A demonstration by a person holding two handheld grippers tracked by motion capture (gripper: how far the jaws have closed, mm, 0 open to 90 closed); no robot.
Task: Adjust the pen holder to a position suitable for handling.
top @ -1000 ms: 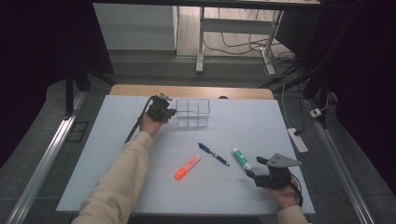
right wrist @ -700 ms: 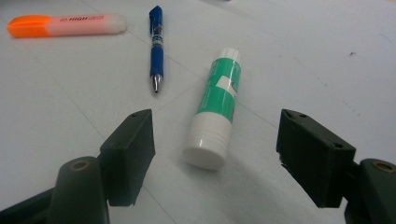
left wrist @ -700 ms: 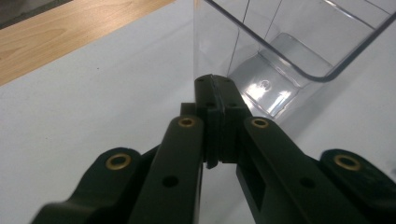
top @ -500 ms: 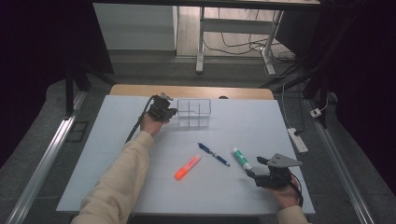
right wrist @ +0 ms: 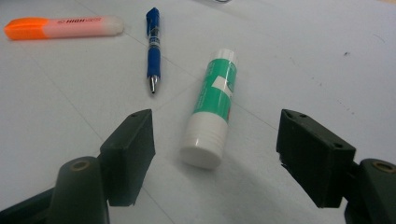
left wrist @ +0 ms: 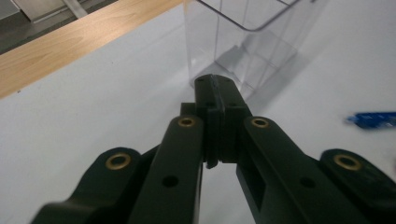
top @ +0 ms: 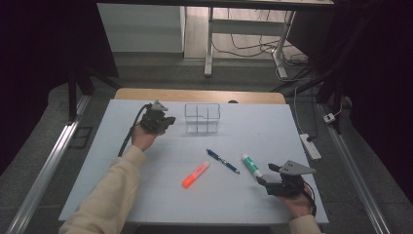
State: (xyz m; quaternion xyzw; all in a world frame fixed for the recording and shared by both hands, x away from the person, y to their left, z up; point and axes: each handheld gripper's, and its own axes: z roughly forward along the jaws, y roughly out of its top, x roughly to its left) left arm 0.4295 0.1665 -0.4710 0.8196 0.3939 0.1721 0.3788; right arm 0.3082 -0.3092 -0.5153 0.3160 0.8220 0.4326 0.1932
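While our right gripper [right wrist: 215,158] spreads its fingers wide around the glue stick [right wrist: 212,107], we lower squarely and close across its body; our left gripper [left wrist: 215,88] rests with fingers closed beside the clear organizer [left wrist: 243,42].

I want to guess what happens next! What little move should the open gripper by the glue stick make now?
Probably ease the right gripper forward and down: its jaws stand open on either side of the glue stick's white cap, not touching the glue stick, which lies flat on the table. Then it could close.
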